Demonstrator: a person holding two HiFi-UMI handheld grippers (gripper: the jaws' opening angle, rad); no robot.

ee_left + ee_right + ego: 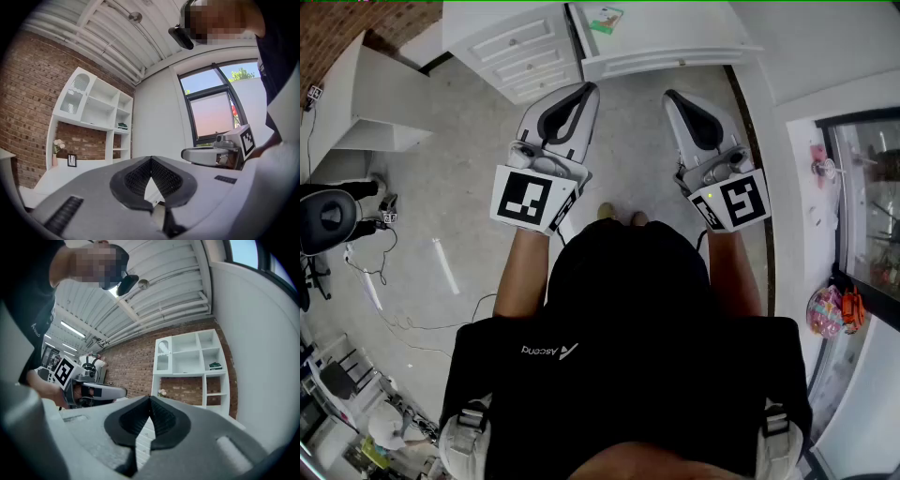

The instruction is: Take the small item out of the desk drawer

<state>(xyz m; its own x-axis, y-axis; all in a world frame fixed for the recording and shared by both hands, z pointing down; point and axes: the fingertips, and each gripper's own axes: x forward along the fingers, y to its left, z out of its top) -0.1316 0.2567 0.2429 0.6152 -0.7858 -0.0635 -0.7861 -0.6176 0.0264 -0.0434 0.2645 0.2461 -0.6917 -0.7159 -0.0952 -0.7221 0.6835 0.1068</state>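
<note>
A white desk [675, 42] stands ahead of me, with a white drawer unit [520, 56] at its left. The drawer fronts look closed, and no small item from inside shows. A green item [607, 19] lies on the desktop. I hold both grippers side by side at chest height, above the grey floor and pointing toward the desk. My left gripper [589, 89] [151, 158] is shut with its dark pads meeting and nothing between them. My right gripper [671, 96] [150, 398] is shut and empty too. Both stand short of the desk.
A white shelf unit [93, 122] [187, 366] stands against a brick wall beyond the desk. A black office chair [328, 220] and loose cables lie at the left, and a white tube [445, 265] rests on the floor. A glass-fronted cabinet [872, 216] lines the right wall.
</note>
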